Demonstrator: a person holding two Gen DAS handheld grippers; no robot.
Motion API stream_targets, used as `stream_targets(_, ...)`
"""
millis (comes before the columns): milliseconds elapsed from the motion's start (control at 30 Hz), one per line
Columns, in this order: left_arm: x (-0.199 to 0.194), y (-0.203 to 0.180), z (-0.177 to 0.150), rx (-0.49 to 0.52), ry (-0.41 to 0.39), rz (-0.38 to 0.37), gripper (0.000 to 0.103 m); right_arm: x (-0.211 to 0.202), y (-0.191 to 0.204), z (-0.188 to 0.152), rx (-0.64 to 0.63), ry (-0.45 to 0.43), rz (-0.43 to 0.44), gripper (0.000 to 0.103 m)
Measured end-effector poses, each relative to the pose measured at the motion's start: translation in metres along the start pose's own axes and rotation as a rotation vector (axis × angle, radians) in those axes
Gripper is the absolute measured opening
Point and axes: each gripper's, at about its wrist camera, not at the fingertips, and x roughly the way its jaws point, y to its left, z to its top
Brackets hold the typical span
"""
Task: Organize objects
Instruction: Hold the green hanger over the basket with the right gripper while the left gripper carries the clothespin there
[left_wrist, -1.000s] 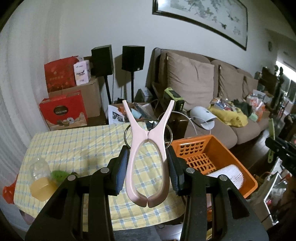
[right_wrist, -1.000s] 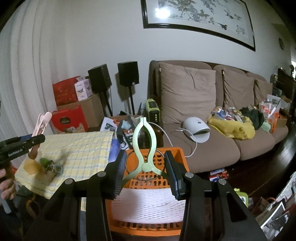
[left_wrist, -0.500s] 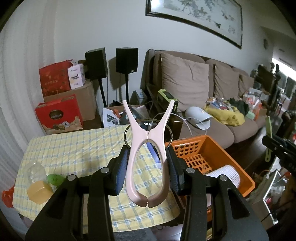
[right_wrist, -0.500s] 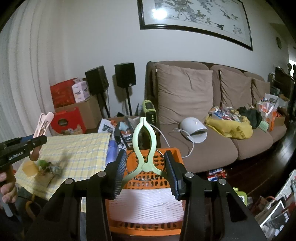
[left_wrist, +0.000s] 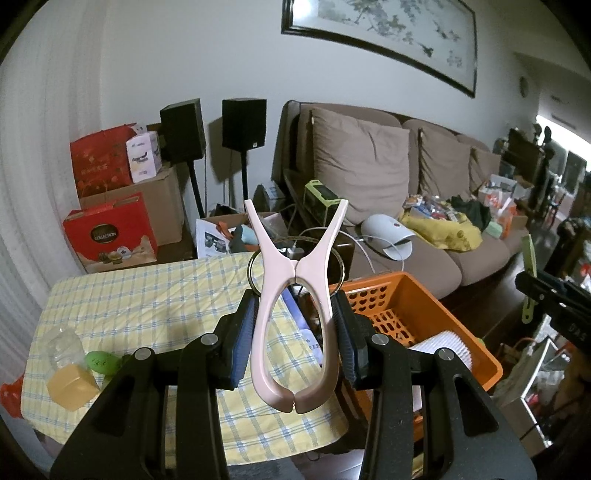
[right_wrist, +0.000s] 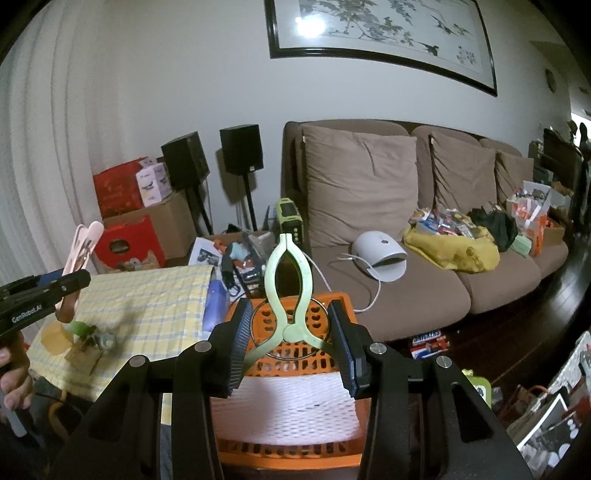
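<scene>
Left gripper (left_wrist: 295, 328) fingers pinch a pink plastic clothespin (left_wrist: 295, 314) above the yellow checked desk (left_wrist: 147, 295). Right gripper (right_wrist: 290, 339) fingers pinch a pale green plastic clothespin (right_wrist: 290, 295) over the orange perforated plastic basket (right_wrist: 288, 452). Risk — thin green handles could slip or twist if released off-centre, missing the basket.

Left tool (left_wrist: 295, 328) clamped on a pink clothespin (left_wrist: 295, 295), handles pointing up, held above the checked table (left_wrist: 147, 295). Orange basket (left_wrist: 424, 295) stands just right of the table. Green object (left_wrist: 101, 362) near the table's left edge.
</scene>
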Motion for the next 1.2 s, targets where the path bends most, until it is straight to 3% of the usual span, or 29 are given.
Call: stream_targets(1200,0.004,-0.041,-0.006,0.049,0.015,-0.075,0.038,0.010,-0.013,-0.002,0.027,0.024,-0.023,0.042)
